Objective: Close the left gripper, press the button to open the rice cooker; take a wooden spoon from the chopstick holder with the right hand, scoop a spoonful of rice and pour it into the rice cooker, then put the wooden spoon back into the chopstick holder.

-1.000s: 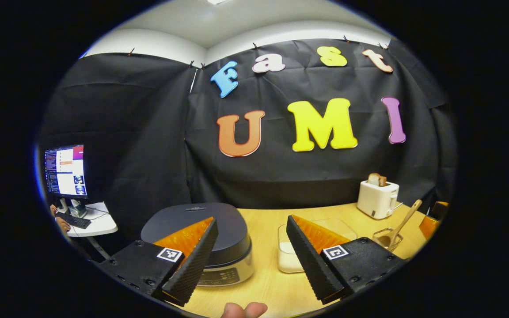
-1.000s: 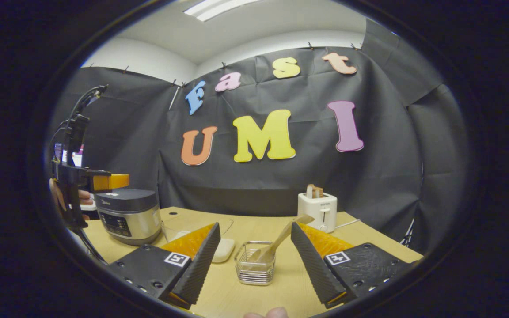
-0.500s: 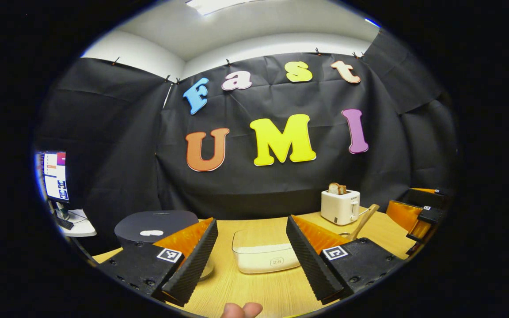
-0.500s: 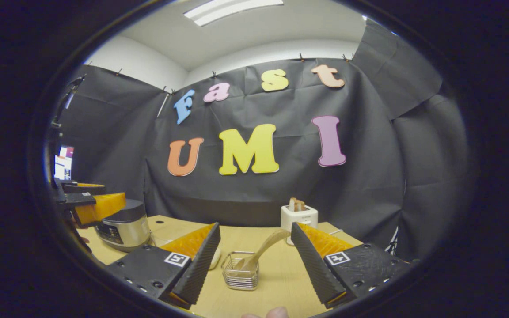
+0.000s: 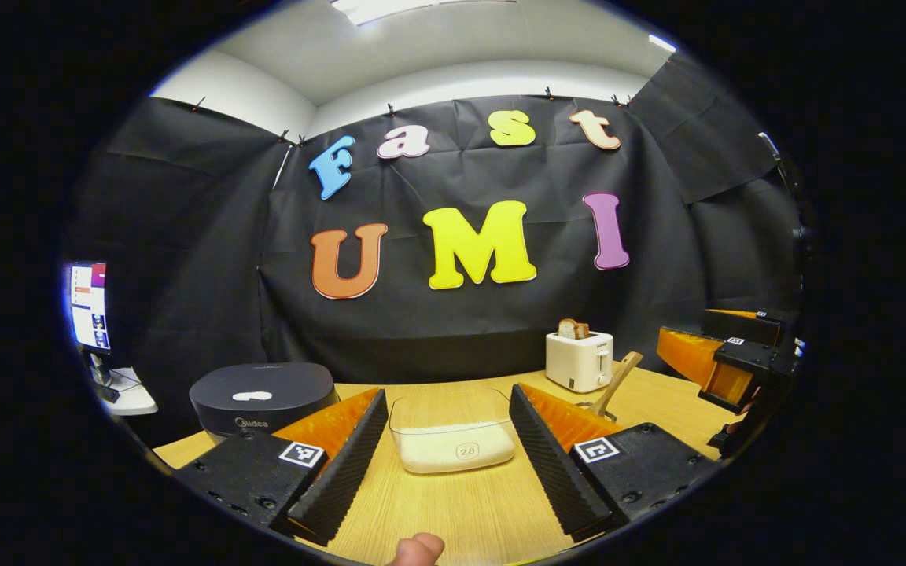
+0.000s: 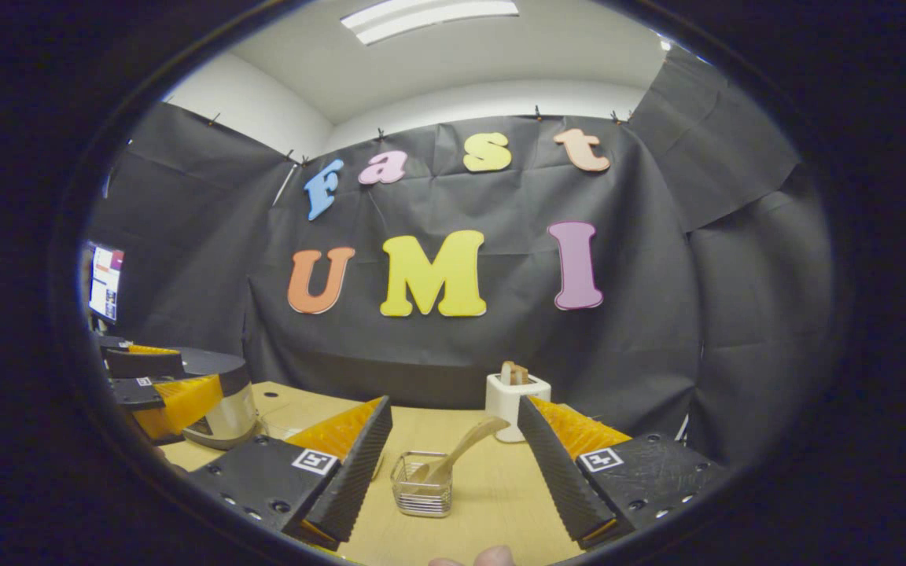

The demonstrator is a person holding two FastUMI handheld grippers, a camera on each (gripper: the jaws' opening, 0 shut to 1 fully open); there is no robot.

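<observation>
Left gripper (image 5: 441,464) jaws apart over the table (image 5: 469,511); rice container (image 5: 453,436) at 12 o'clock, closed rice cooker (image 5: 260,397) at 10. Right gripper (image 6: 453,460) jaws apart, empty; chopstick holder (image 6: 421,494) with wooden spoon (image 6: 461,450) at 12.

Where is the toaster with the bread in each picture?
Left gripper view: the toaster stands right of centre, at the table's far edge, behind the wooden spoon.
Right gripper view: the toaster stands near centre, between this gripper's fingers, beyond the spoon.
Shared landmark: the wooden spoon.
</observation>
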